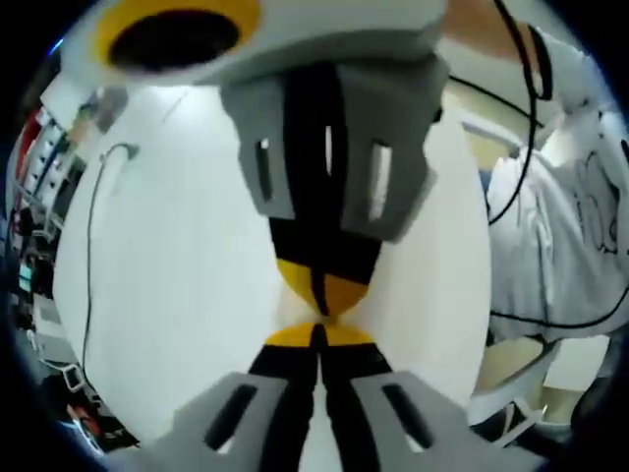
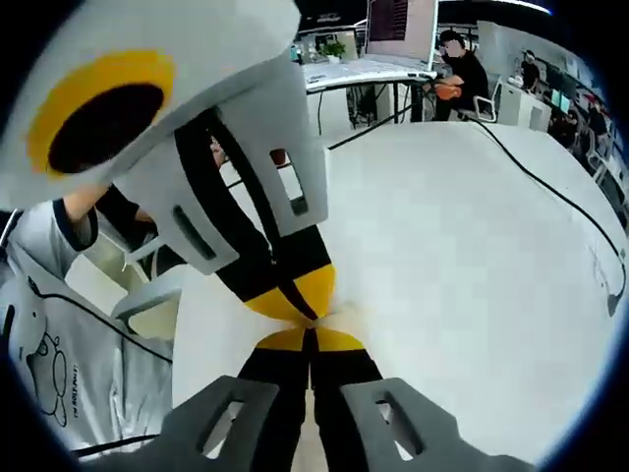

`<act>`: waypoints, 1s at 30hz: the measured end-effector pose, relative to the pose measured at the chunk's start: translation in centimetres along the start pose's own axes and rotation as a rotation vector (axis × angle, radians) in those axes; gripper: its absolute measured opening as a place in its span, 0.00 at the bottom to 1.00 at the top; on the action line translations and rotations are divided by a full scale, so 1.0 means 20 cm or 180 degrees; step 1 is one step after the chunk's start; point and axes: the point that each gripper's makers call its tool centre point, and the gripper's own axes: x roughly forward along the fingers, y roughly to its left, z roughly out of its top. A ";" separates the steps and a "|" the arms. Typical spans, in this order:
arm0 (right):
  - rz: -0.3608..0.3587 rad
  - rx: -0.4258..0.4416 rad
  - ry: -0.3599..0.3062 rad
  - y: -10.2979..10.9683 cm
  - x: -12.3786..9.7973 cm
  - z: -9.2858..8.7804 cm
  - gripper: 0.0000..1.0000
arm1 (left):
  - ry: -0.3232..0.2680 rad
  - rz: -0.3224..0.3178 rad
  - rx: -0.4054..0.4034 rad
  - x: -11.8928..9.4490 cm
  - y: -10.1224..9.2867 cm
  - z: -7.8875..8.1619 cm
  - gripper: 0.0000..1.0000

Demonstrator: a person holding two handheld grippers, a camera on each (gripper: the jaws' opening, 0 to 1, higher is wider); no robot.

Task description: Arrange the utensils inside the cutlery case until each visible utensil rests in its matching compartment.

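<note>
A bare white table (image 1: 177, 295) spreads under both my grippers — their yellow tips touch nose to nose. Left gripper (image 1: 319, 339) and right gripper (image 2: 311, 339) both have jaws pressed together, holding nothing. I can't spot case or utensils, so I'd judge sorting hasn't begun; next, find them. Beyond, the right gripper view catches distant desks (image 2: 364, 71).
</note>
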 end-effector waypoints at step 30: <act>-0.0255 0.0509 -0.1134 -0.03 -0.48 -0.44 0.13 | -0.0719 0.0007 0.0322 -0.01 -0.08 0.13 0.01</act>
